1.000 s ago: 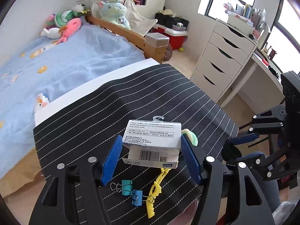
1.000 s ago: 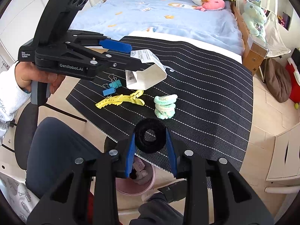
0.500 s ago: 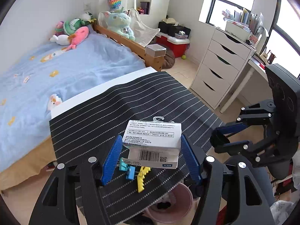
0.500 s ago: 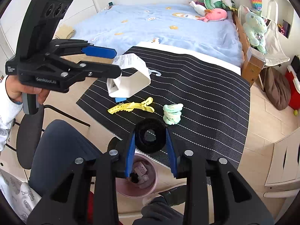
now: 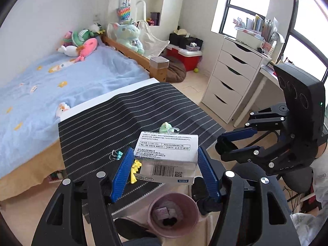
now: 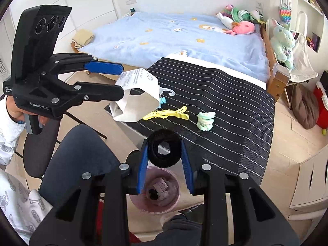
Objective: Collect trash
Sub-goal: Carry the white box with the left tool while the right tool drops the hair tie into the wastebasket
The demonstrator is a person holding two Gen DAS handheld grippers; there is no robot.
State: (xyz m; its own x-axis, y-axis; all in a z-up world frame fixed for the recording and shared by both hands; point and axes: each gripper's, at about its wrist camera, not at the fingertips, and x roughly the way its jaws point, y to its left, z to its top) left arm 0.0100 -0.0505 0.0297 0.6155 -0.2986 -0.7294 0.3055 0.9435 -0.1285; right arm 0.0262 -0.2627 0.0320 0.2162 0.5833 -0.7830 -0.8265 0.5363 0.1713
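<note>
Trash could miss: our left claw (image 5: 164, 164) squeezes the box (image 5: 167, 157), right claw (image 6: 165, 155) squeezes the black ring (image 6: 165, 150), bin (image 6: 155, 192) below both.

My left tool (image 6: 121, 82) is matte black plastic with ribbed blue pads, silver screw heads, white "GenRobot.AI" lettering and three round lenses on top. My right tool (image 6: 165, 162) matches. I wear a white printed sleeve (image 6: 8, 123) and dark trousers (image 6: 78, 155).
</note>
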